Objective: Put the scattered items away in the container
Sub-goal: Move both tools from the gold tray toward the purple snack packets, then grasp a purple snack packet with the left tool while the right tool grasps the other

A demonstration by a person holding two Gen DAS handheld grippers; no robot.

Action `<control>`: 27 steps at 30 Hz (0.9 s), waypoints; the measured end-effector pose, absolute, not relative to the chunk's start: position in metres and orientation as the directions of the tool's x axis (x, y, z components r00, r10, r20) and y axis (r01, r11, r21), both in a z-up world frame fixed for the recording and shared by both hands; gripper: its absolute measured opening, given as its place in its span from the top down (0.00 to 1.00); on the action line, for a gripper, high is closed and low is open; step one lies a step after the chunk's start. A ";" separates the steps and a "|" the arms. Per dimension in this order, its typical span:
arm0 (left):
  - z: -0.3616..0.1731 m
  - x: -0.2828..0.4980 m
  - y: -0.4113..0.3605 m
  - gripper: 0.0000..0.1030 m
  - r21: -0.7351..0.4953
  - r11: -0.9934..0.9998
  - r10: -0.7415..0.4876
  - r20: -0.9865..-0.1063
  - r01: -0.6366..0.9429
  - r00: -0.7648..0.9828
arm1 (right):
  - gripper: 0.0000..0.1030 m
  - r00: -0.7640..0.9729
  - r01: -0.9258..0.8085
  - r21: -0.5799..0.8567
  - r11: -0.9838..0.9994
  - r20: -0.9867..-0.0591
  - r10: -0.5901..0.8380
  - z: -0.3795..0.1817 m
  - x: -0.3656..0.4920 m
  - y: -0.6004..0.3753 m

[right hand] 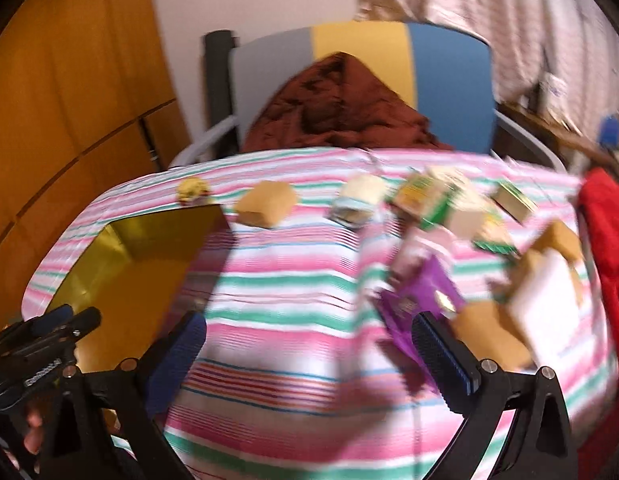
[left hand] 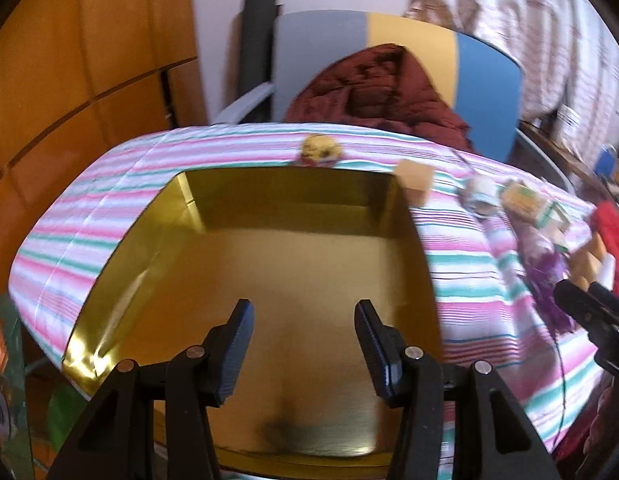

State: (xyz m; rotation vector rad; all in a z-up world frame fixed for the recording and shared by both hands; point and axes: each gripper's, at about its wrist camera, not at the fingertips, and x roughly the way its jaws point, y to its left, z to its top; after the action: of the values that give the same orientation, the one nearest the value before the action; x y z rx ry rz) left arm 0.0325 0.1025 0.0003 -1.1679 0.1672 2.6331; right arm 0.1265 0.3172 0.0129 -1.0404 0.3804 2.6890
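Hovering over the gold box [left hand: 293, 248], the left gripper [left hand: 303, 344] gapes empty.

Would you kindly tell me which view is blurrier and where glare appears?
Right wrist view: heavier motion blur, smearing the purple packet and small boxes; left wrist view: sharper, with glare on the gold-lined box's left wall and fisheye bending of the striped cloth.

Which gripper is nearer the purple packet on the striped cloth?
The right. The right gripper has the purple packet just ahead of its right finger, jaws open and empty. The left gripper hangs over the gold box, off to the packet's left.
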 end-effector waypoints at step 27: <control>0.006 0.050 0.217 0.49 -0.104 -0.780 0.442 -0.790 -0.617 -0.425 | 0.39 -0.663 -0.519 0.316 -0.794 -0.735 0.141 -0.044 0.151 0.414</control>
State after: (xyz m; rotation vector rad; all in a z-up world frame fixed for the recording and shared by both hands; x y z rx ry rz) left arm 0.0502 0.2169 0.0061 -1.1411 0.2662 2.2075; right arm 0.1512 0.4138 -0.0442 -1.0249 0.7303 2.4586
